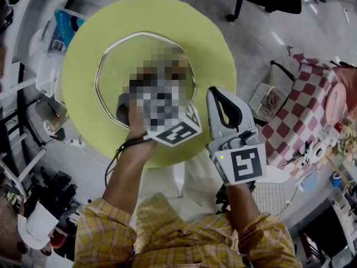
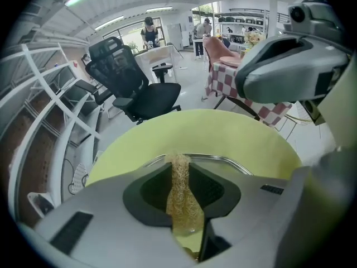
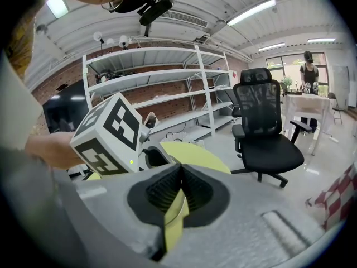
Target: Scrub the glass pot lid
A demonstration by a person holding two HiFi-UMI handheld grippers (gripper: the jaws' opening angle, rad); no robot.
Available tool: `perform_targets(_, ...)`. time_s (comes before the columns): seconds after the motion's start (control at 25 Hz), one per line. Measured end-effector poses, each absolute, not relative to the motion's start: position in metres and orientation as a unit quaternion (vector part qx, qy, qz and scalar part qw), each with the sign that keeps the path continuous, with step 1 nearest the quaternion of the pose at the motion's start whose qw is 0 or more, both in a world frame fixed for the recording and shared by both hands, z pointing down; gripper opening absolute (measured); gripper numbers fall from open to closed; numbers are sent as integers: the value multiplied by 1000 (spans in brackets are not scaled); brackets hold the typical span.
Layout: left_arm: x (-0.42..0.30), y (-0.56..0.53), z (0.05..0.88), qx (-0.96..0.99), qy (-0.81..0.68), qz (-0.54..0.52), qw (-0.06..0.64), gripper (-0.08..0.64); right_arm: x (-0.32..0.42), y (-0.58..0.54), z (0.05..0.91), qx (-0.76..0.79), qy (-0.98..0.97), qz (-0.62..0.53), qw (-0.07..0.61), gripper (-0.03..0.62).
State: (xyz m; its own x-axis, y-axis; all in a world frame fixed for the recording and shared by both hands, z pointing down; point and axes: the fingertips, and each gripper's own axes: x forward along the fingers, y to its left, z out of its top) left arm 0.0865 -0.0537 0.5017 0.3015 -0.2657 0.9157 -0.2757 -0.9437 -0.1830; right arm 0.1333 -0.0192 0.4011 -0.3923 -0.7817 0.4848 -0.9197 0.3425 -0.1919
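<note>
The glass pot lid [image 1: 120, 66] lies flat on the round yellow-green table [image 1: 217, 54], its metal rim [image 2: 231, 161] a closed ring set a little toward the table's near-left part. A mosaic patch covers the lid's middle, so what lies there cannot be told. Over the lid's near edge stands the left gripper [image 2: 179, 165], pointing steeply down at the glass. Its jaws pinch a tan, fibrous scrubber [image 2: 183, 205] that fills the gap between the pads and pokes out just past their tips toward the lid. The left hand [image 1: 136, 128] wraps that gripper's handle from the near side of the lid. The forearm [image 1: 125, 172] below it is bare up to a rolled yellow plaid sleeve [image 1: 109, 230], and its marker cube [image 1: 174, 128] is tilted toward the lid's near-right. The right gripper [image 1: 216, 96] sits just beside the lid's right edge and points at a shallow slant down toward it. Its jaws are pressed together at the tips. A sliver of silver rim and yellow table shows in the slot below them, but whether the tips clamp the rim cannot be told. Its own cube [image 1: 241, 163] sits nearer the person. Beyond the lid's far side stands a black office chair [image 2: 136, 85], and well off to the lid's right is a red-and-white checked cloth [image 1: 304, 99].
</note>
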Motion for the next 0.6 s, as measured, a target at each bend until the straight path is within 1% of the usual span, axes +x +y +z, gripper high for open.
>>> perform_targets(0.2,86,-37,501,807,-165,567,3,97,132,-19,397,530,-807,213,151,-2)
perform_targets(0.44,85,-23,500,809,-163,565,1,97,130,-14,395,526,-806,217,164,-2)
perform_targets(0.6,84,-13,500,809,-163,564,-20,97,131,-15,384,526,-807,216,160,-2)
